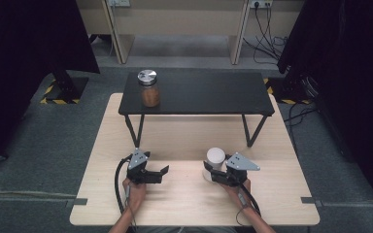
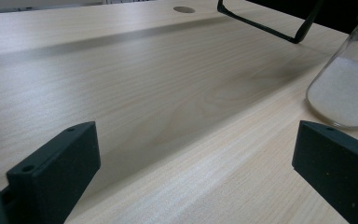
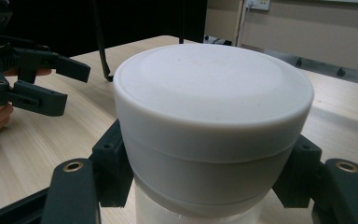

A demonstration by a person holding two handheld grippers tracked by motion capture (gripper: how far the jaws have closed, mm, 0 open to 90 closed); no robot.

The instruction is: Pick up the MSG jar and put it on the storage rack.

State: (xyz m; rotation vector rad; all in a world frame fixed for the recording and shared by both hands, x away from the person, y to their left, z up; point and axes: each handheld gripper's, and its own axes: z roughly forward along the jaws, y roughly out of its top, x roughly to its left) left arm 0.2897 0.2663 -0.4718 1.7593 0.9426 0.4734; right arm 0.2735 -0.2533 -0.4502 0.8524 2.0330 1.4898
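The right hand-held gripper (image 1: 219, 175) has its jaws closed around a white-lidded jar (image 1: 214, 160), gripping just under the lid so the wide cap (image 3: 213, 93) sits above the jaws like a collar; that low hold probably keeps the jar from slipping while it stands on the pale wooden table (image 1: 184, 204). The lid looks like smooth matte plastic, round with a shallow raised disc on top. The glass body (image 2: 349, 88) below is clear and holds a white, grainy powder.

The left hand-held gripper (image 1: 161, 173) rests beside it, to the jar's left, jaws spread wide and empty, seemingly ready to help. Well beyond both, a metal-lidded jar (image 1: 148, 88) of brown contents stands on a black shelf (image 1: 209, 94).
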